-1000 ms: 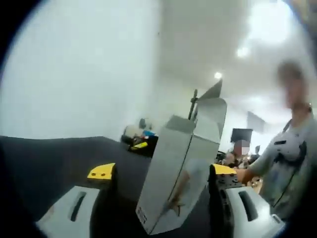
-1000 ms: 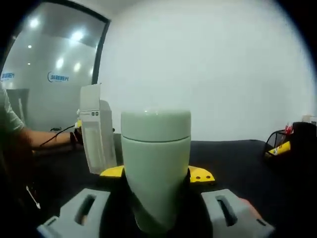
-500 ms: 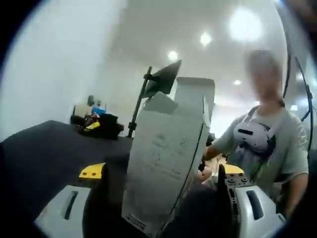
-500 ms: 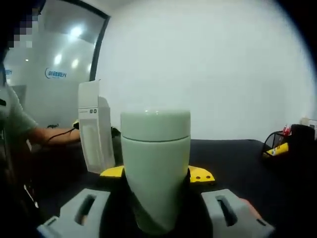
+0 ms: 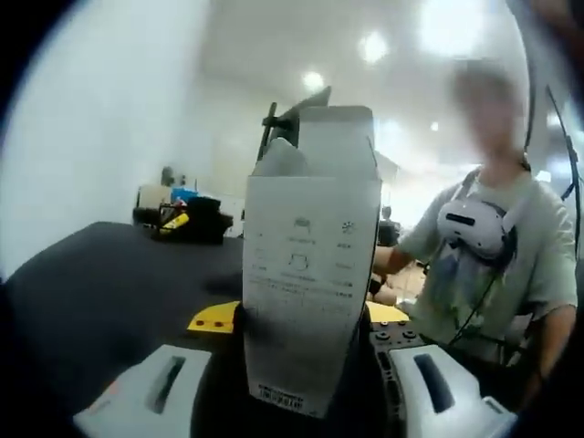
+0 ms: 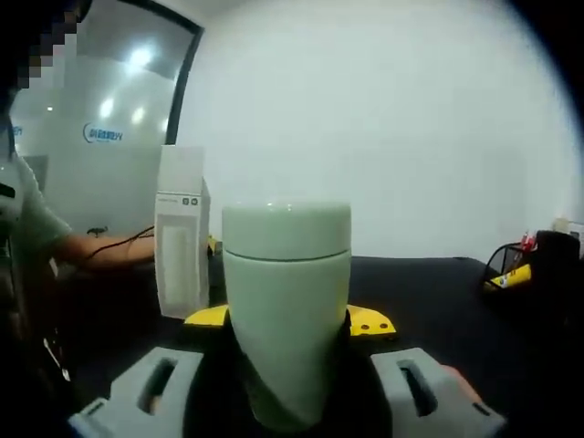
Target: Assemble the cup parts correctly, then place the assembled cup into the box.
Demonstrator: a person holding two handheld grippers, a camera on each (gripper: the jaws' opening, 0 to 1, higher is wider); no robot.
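Box point(image 5: 308, 292) now stands squarer in left hand-held gripper point(image 5: 297, 388); right hand-held gripper point(image 6: 287, 388) still clamps cup point(image 6: 286, 301).

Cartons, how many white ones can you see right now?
1. The same white carton is held upright between the left gripper's jaws, and shows standing left of the pale green cup in the right gripper view. Others may be out of view.
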